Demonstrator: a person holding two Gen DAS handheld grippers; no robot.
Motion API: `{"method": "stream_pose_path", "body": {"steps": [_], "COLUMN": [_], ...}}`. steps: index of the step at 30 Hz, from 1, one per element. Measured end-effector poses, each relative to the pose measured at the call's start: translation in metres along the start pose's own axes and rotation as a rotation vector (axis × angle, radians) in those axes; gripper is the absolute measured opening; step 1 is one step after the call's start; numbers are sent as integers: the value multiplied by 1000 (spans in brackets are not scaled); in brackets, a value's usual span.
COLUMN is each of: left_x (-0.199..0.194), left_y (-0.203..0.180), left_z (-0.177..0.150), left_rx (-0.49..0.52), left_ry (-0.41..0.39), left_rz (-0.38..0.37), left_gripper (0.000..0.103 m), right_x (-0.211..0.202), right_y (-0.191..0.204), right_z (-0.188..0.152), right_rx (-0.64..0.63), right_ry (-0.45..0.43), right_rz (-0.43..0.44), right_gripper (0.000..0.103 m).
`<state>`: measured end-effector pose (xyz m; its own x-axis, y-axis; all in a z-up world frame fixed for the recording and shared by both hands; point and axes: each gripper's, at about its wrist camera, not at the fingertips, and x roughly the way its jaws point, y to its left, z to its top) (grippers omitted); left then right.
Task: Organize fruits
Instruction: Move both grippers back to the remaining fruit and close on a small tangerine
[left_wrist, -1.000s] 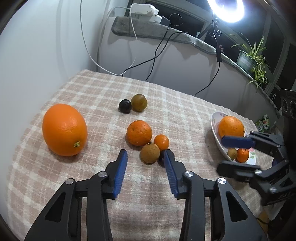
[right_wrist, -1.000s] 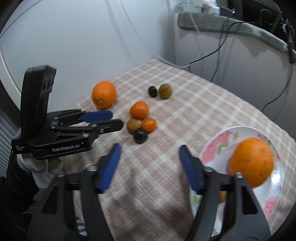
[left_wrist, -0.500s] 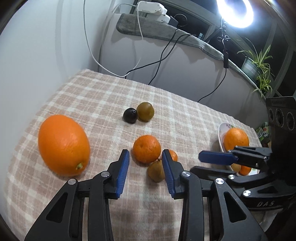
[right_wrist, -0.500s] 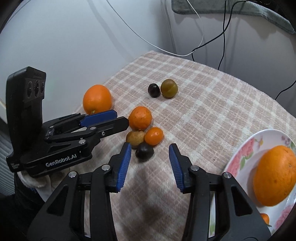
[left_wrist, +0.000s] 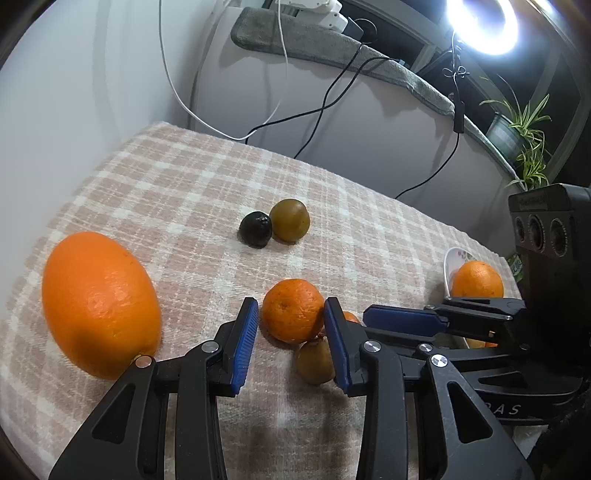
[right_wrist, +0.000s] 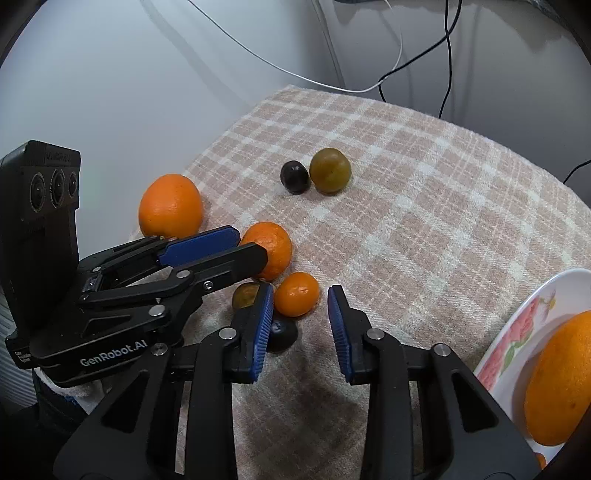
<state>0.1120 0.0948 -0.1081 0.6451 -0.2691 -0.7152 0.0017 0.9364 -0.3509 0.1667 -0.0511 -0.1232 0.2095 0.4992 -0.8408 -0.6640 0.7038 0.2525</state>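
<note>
**A:** Which step is in hand?

**B:** Two fruits look about to be picked up at once. The left gripper (left_wrist: 290, 347) is parted, holding nothing, its blue pads either side of a medium orange (left_wrist: 293, 311) on the table. The right gripper (right_wrist: 301, 332) is also parted and empty, just short of a small tangerine (right_wrist: 296, 294); a small dark fruit (right_wrist: 282, 334) lies partly behind its left pad.

**A:** What does the next move call for?

**B:** Probably closing the left pads gently on the round orange, then carrying it to the flowered plate (right_wrist: 517, 325), which already holds a large orange (right_wrist: 561, 384). A brown fruit (left_wrist: 316, 362) touches the medium orange and may roll.

**A:** What else is loose?

**B:** The biggest orange (left_wrist: 98, 304) lies well apart on the left; a greenish fruit (left_wrist: 290, 220) and a black fruit (left_wrist: 255, 229) touch farther back.

**A:** And the surroundings?

**B:** A beige checked tablecloth (left_wrist: 184, 192), pale walls, trailing cables (left_wrist: 321, 107), a bright ring light (left_wrist: 482, 22) and a potted plant (left_wrist: 524, 129).
</note>
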Motion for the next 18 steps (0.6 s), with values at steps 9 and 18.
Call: {"method": "stream_pose_path", "body": {"steps": [9,18], "left_x": [8,6], "left_y": [5,6], "left_z": [4,3], "left_rx": [-24,-33], "left_ry": [42,23], "left_rz": [-66,-70], "left_gripper": [37,36], "right_x": [8,13], "right_y": [-15,-11], "right_z": [-1,2], "right_rx": [65,55], "right_ry": [22,22], "right_rz": [101,112], "right_gripper": [32,26]}}
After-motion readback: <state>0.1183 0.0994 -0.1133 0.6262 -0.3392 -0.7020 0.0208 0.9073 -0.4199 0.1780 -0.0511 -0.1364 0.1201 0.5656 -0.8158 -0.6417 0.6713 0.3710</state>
